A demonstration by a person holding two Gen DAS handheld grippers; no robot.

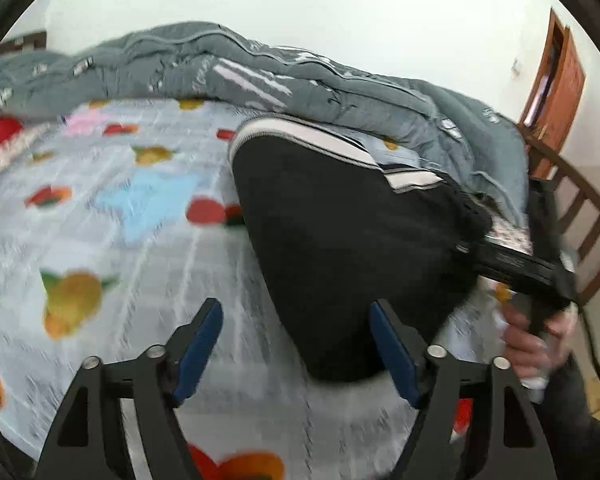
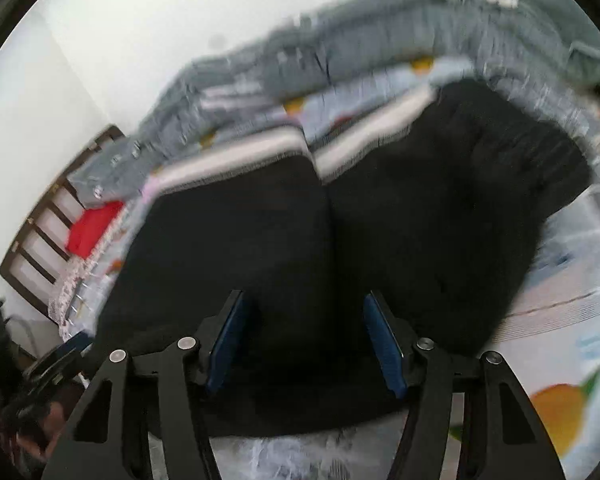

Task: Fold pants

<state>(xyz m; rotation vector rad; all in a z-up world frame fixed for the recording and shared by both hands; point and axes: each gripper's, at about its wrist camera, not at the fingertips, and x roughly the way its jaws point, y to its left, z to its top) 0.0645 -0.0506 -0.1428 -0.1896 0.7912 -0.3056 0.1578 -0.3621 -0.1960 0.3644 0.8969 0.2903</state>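
Black pants [image 1: 340, 240] with white side stripes lie folded on a fruit-print bed sheet [image 1: 120, 220]. My left gripper [image 1: 296, 320] is open and empty, its blue pads hovering over the sheet at the near edge of the pants. My right gripper [image 2: 306, 312] is open just above the black pants [image 2: 340, 240], where two folded sections meet at a seam. The right gripper body [image 1: 532, 264] and the hand holding it show at the right of the left wrist view. Both views are motion-blurred.
A grey quilt [image 1: 300, 76] is bunched along the far side of the bed. A red pillow [image 2: 90, 230] lies by the dark slatted headboard [image 2: 40, 248]. A wooden footboard [image 1: 592, 224] and a brown door [image 1: 556, 80] stand at right.
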